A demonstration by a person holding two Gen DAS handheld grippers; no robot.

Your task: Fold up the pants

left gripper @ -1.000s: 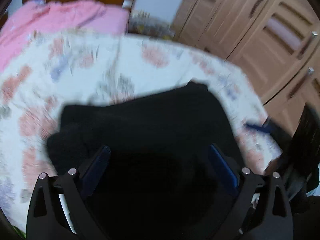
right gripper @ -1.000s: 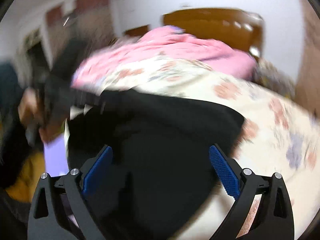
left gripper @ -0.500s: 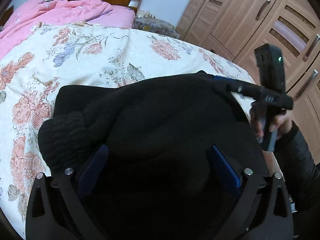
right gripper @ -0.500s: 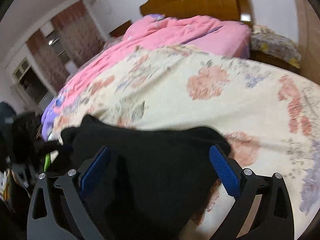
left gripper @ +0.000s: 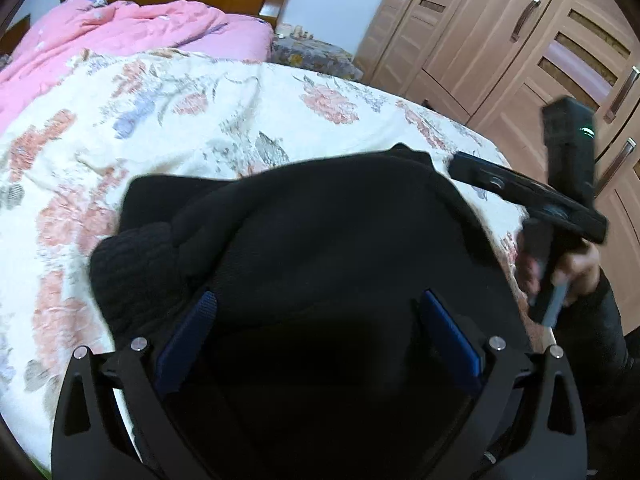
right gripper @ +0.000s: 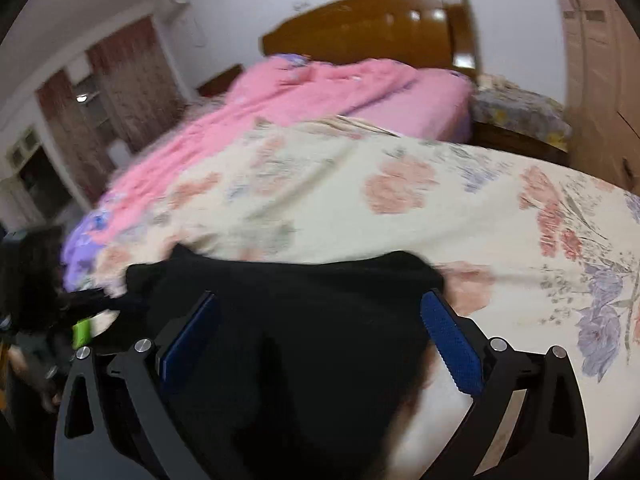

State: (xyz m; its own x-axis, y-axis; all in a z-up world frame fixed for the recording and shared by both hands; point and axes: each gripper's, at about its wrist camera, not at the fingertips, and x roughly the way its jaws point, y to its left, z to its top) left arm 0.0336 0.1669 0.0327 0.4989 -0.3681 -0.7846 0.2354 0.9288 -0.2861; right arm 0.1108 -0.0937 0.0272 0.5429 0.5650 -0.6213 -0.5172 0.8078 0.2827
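Note:
The black pants (left gripper: 320, 232) lie folded in a thick bundle on the floral bedspread (left gripper: 208, 112) near the bed's front edge; a ribbed cuff (left gripper: 136, 264) sticks out at the left. My left gripper (left gripper: 316, 336) is open, its blue pads (left gripper: 188, 340) wide apart just above the bundle. The pants also show in the right wrist view (right gripper: 304, 320). My right gripper (right gripper: 320, 340) is open over their right end. The right gripper also shows in the left wrist view (left gripper: 532, 204), held by a hand beside the pants.
A pink quilt (left gripper: 120, 32) and a wooden headboard (right gripper: 368, 24) lie at the far end of the bed. Wooden wardrobe doors (left gripper: 520, 40) stand to the right. A small covered bedside stand (left gripper: 312, 56) sits between the bed and the wardrobe.
Both open grippers have drawn back a little from the bundle. The right gripper swung from the bundle's left side to its right end. The pants have stayed put.

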